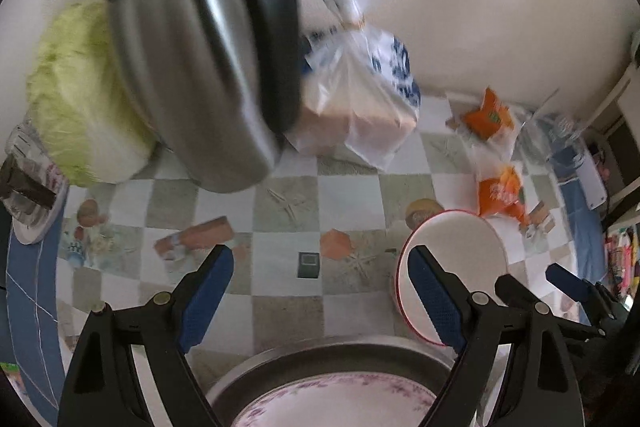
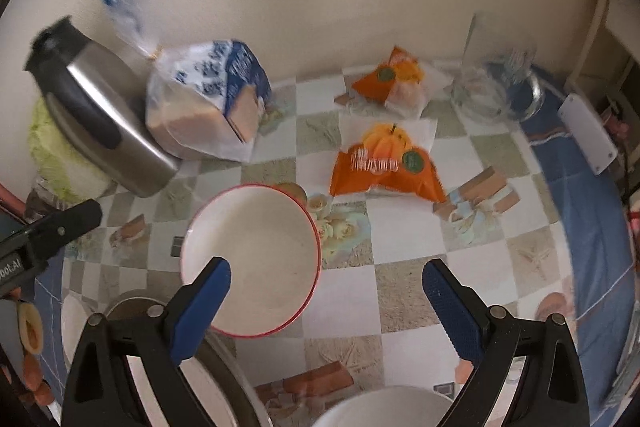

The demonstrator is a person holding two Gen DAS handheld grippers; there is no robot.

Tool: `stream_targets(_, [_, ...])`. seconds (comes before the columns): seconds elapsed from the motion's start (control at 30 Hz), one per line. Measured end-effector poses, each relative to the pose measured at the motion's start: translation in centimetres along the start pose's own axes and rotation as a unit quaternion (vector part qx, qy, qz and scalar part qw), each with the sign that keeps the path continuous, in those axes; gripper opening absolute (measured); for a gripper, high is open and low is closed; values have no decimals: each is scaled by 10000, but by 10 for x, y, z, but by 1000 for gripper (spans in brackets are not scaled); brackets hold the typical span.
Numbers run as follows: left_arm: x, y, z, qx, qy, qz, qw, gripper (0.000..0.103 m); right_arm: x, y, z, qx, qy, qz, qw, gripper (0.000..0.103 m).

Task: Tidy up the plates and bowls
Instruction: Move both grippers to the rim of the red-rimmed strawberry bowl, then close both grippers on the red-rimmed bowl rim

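A white bowl with a red rim stands on the checked tablecloth; it also shows in the left wrist view. My right gripper is open and empty, its left finger over the bowl's near rim. My left gripper is open and empty above a metal pan that holds a white plate with purple flowers. The pan and plate also show in the right wrist view. A second white bowl lies at the bottom edge of the right wrist view. The right gripper shows at the right of the left wrist view.
A steel kettle with a black handle, a cabbage and a bagged loaf of bread stand at the back by the wall. Two orange snack packets and a glass jug lie at the right.
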State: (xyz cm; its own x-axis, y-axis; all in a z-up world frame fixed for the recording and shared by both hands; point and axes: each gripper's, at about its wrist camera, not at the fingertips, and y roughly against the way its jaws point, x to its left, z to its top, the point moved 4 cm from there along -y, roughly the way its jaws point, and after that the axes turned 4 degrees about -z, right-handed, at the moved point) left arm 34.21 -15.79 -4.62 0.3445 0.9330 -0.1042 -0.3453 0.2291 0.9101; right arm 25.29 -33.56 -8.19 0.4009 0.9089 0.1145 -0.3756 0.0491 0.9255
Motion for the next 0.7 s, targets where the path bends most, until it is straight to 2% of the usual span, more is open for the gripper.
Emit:
stream_targets(0.07, [-7,-15,-3,130,-8,-102,9999,83,0,-10,0,112,-6,9,9999,75])
stream_targets(0.1, [-10,-22,-5,224,3,-173,9996,72,1,-14,0,160,-2,14,9999,61])
stream_targets(0.13, [-14,-28,-6,281,12,-271,9992,67,1,-19,-1,245,-14,86,9997,54])
stream_targets(0.17, [-17,-33,-6,317,6,-331,9990,61,1,-23,-2,299,-33,140,9994,51])
stream_targets(0.23, [-26,-45,-10,448,-109,-336,9984,53,3,-33,-4,431,-70,282,9986,38])
stream_targets(0.3, [-33,-54,-13,570,-176,-402,9974,36,4,-40,-5,518,-85,343,9980,30])
stream_targets(0.33, [-37,-58,-14,633,-189,-433,9969,33,5,-44,-6,549,-81,343,9979,24])
stream_targets(0.43, [-44,-69,-17,792,-250,-424,9956,22,7,-54,-9,636,-87,407,9971,16])
stream_targets(0.53, [-49,-80,-23,964,-272,-528,9936,10,10,-61,-11,687,-83,461,9965,14])
stream_targets(0.7, [-54,-72,-21,805,-225,-646,9944,9,9,-58,-10,594,-25,400,9974,13])
